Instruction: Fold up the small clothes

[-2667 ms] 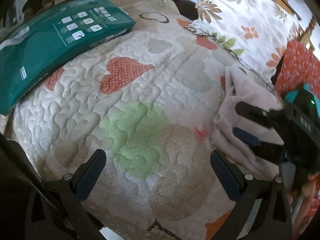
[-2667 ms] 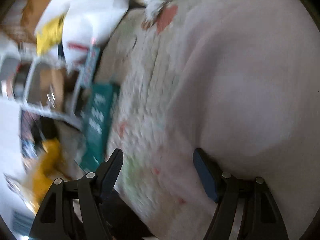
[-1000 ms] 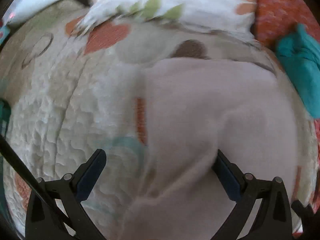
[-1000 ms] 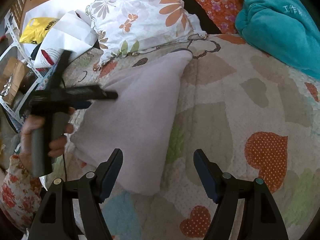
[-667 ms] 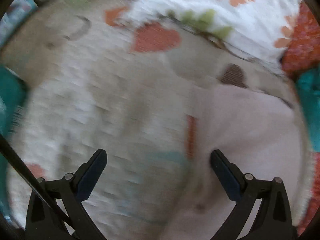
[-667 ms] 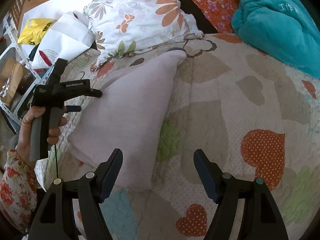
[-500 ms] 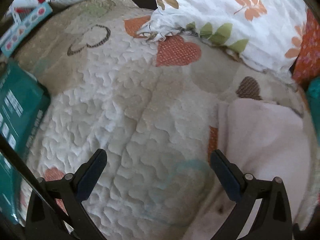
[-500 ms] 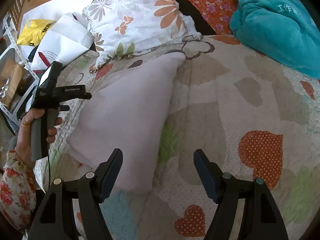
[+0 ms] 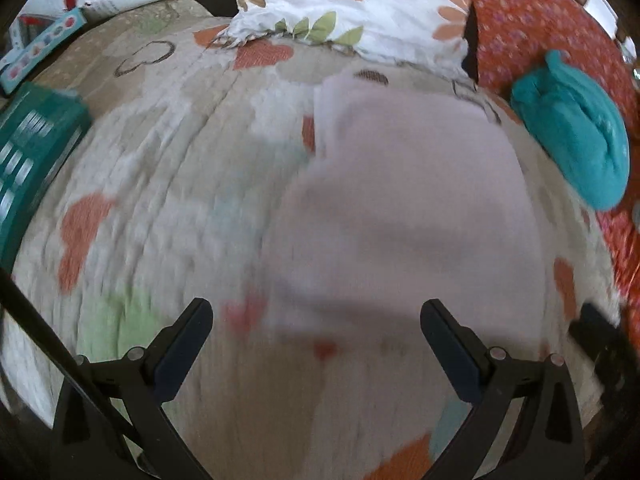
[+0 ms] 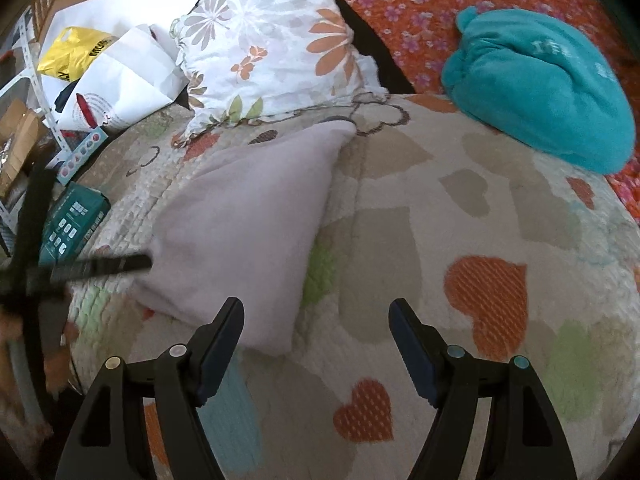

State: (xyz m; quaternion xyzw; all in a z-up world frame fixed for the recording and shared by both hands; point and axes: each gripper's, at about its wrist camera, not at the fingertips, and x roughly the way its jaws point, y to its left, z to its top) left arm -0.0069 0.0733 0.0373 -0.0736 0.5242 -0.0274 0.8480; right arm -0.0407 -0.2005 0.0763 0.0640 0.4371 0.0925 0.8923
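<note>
A pale pink garment (image 10: 248,224) lies folded flat on the heart-patterned quilt (image 10: 440,220). In the left wrist view the garment (image 9: 400,200) is blurred, just ahead of my open, empty left gripper (image 9: 316,320). My right gripper (image 10: 316,316) is open and empty, hovering over the quilt just right of the garment's near corner. The left gripper also shows in the right wrist view (image 10: 100,266), blurred, at the garment's left edge.
A floral pillow (image 10: 272,52) and an orange flowered cushion (image 10: 400,4) lie at the back. A teal fleece bundle (image 10: 540,88) sits at back right. A green box (image 10: 72,220), white bag (image 10: 120,76) and clutter lie left.
The left gripper swung back toward the pink garment, which now fills its view again. The right gripper has barely moved. The garment lies as before.
</note>
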